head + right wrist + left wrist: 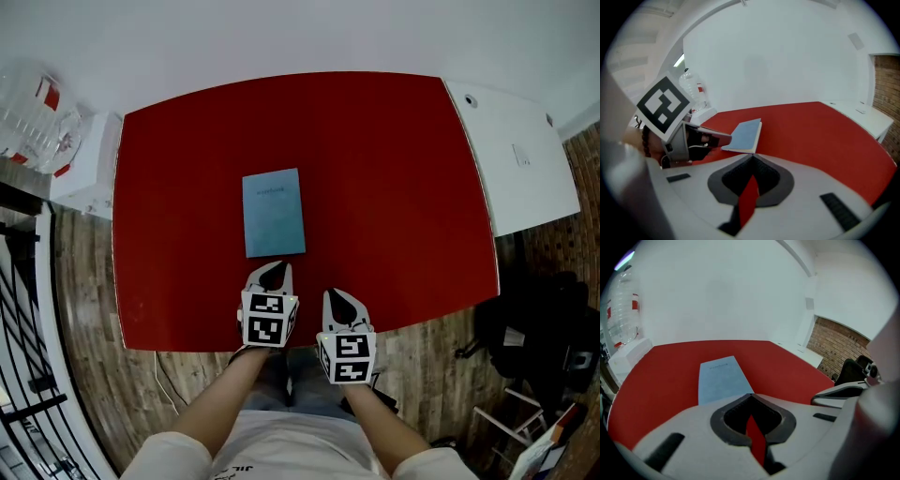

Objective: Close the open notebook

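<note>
From the head view, the notebook (pixel 274 213) lies shut and flat on the red table (pixel 394 187), blue cover up, a little left of the table's middle and square to its edges. The left gripper (pixel 273 273) sits just short of the notebook's near edge, not touching it, and the right gripper (pixel 341 298) is just beside it, to the right and slightly nearer the person. Both are over the table's near edge. A white counter (pixel 511 159) adjoins the table on the right (clear plastic bottles (pixel 28 112) stand off to the far left).

In the left gripper view, that gripper's jaws are pressed together at their tips with nothing between them. The notebook lies straight ahead just beyond them, and the right gripper's jaw shows at the right edge.

In the right gripper view, the jaws likewise meet at the tips, empty. The notebook is ahead and slightly left, and the left gripper's closed tip reaches towards its near corner, apart from it.
</note>
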Available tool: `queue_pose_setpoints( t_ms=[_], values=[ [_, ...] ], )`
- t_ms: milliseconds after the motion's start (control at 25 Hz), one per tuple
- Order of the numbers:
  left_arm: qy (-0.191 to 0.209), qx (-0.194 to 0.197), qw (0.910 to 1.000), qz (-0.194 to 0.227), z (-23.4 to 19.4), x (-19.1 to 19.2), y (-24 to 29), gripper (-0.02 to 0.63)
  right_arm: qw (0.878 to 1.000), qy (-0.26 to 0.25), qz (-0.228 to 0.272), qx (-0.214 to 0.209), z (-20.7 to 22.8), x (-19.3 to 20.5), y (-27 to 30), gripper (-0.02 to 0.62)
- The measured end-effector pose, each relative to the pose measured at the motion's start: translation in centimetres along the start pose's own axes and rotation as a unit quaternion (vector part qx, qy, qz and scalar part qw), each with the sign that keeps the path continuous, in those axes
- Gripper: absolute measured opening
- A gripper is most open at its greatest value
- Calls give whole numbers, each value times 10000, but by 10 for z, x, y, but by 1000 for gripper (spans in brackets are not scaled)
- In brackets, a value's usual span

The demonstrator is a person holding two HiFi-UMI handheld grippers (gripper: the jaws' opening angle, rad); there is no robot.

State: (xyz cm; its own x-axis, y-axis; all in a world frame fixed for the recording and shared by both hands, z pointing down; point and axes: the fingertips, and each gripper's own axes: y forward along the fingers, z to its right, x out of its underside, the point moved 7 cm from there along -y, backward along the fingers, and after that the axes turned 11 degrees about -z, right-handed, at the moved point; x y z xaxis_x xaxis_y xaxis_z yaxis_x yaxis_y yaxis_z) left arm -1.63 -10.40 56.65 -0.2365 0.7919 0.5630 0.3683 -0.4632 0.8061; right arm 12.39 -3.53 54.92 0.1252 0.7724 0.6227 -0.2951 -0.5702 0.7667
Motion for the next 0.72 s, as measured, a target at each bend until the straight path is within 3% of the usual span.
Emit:
queue_pose_setpoints(
  t_ms=[200, 440, 720],
  values=[
    [-247, 158, 9995, 137, -5, 13, -65, 6, 9997, -196, 19, -112, -26, -10, -28, 5],
    [-313, -174, 9986, 383, -12, 50, -148, 6, 9985, -384, -74, -375, -64, -13, -61, 4],
    [-679, -482, 9942, 687, -20, 64, -186, 5, 9969, -477, 47, -624, -98, -20, -80, 3]
  ],
)
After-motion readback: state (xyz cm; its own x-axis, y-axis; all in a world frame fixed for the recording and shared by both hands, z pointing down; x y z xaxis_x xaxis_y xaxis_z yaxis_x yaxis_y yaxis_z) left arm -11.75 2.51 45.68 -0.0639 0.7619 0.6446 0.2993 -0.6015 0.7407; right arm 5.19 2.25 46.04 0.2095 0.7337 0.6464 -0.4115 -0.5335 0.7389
